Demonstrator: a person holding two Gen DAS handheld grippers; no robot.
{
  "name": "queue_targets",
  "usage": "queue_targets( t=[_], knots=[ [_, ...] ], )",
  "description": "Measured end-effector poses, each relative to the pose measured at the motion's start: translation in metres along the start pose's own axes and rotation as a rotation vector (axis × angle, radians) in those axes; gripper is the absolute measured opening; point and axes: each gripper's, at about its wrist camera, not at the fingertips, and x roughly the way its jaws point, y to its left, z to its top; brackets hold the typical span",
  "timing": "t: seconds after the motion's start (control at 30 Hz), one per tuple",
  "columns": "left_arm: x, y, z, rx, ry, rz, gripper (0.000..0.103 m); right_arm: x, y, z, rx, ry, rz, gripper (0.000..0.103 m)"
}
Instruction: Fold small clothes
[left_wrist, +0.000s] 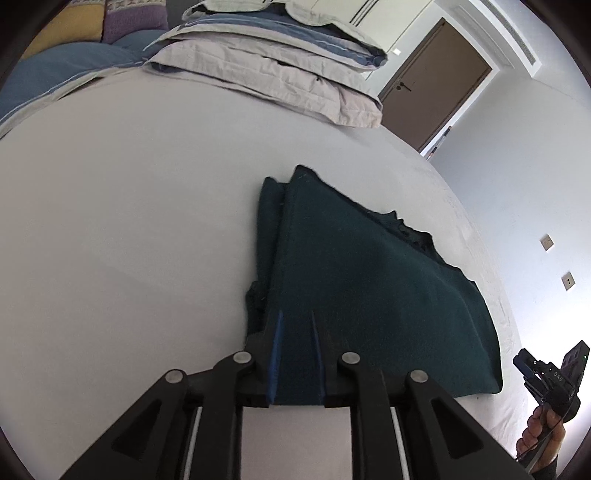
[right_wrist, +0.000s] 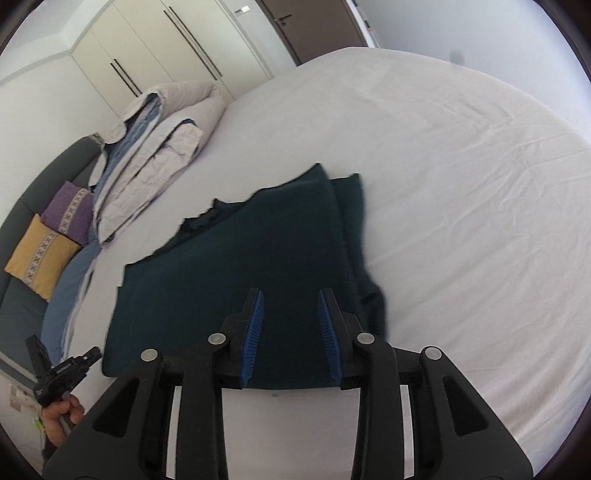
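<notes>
Two grippers are seen above a dark green garment that lies folded on the white bed sheet, roughly at the middle of each wrist view. In the left wrist view the left gripper has its jaws slightly spread, with cloth showing in the gap but no pad pressed on it; the garment stretches away toward 12 and 1 o'clock. In the right wrist view the right gripper is spread a little wider, nothing is pinched, and the garment runs off toward 11 and 12 o'clock. The garment's long axis appears to lie across from one gripper to the other, so each hand is judged nearest to its own end of the near edge. Doubled layers are visible along the outer side in both views, which suggests a fold is already laid. No containers are in view. A stack of folded bedding sits at 12 o'clock in the left view, well apart, with a yellow cushion and a purple cushion at 9 o'clock in the right view.
</notes>
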Motion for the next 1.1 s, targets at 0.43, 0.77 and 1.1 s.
queue_targets(
  t=[0.43, 0.77, 1.1],
  knots=[
    [0.078, -0.084, -0.017, 0.296, 0.119, 0.142, 0.04, 0.128, 0.057, -0.064, 0.135, 0.333, 0.378, 0.026],
    [0.083, -0.08, -0.019, 0.313, 0.123, 0.147, 0.041, 0.047, -0.054, -0.059, 0.376, 0.074, 0.26, 0.026],
    [0.084, -0.082, -0.021, 0.318, 0.116, 0.156, 0.041, 0.057, 0.003, -0.043, 0.254, 0.109, 0.302, 0.034]
  ],
)
